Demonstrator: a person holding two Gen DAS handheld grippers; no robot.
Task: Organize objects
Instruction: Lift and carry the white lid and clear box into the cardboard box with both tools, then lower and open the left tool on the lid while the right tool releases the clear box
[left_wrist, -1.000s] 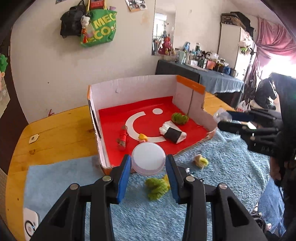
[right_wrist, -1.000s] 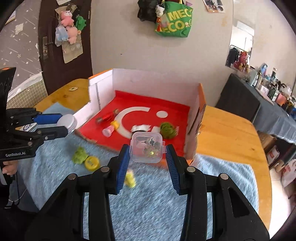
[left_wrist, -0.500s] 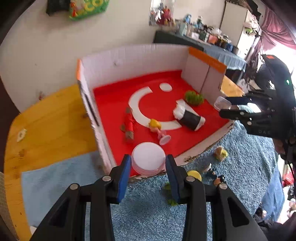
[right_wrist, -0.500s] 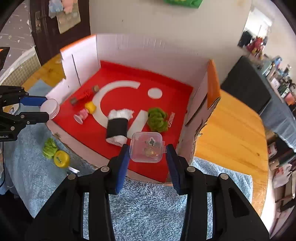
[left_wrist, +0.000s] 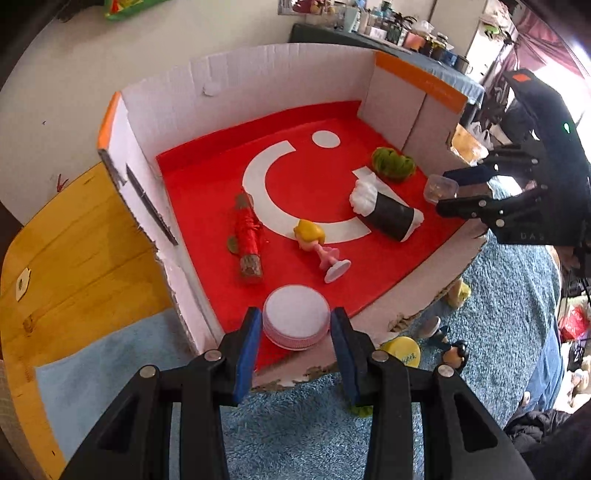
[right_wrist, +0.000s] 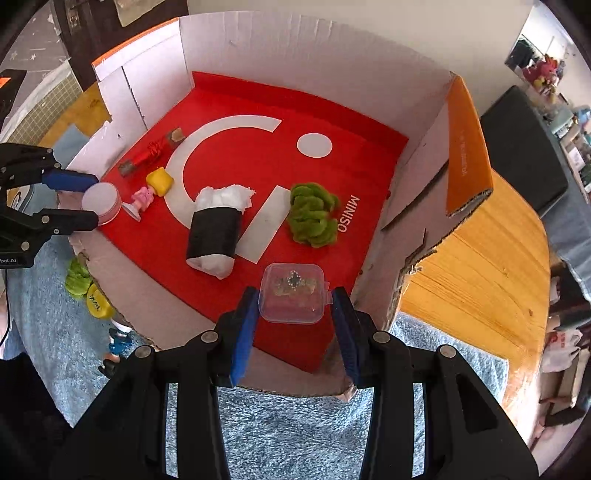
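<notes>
Left wrist view: left gripper (left_wrist: 295, 328) pointed steeply down, fingers (left_wrist: 246, 345) clamped on round white-lidded jar (left_wrist: 295, 321), held over near edge of cardboard box (left_wrist: 258, 77). Box floor red with white arc and dot. Lying on that floor: red wrapped stick (left_wrist: 246, 236) near left wall; small doll with yellow hair and pink dress (left_wrist: 319, 249) on its side, just beside stick; white roll in black band (left_wrist: 386, 210) toward right; green fuzzy clump (left_wrist: 392, 163) near far right corner. Right gripper (left_wrist: 448, 194) seen at right edge of box, closed on small clear container (left_wrist: 437, 188).

Right wrist view: right gripper (right_wrist: 293, 317), fingers (right_wrist: 243, 328) pressed against both sides of clear square container (right_wrist: 293, 293), small trinkets visible inside, contents not identifiable. Container held above near right part of red floor, close to right wall. Left gripper (right_wrist: 86, 201) at left edge of box with jar (right_wrist: 101, 203).

Outside box, on blue fuzzy mat (right_wrist: 295, 435) over wooden tabletop (right_wrist: 476, 273): yellow disc (right_wrist: 99, 298), second green clump (right_wrist: 78, 277), small figurine (right_wrist: 118, 341).
</notes>
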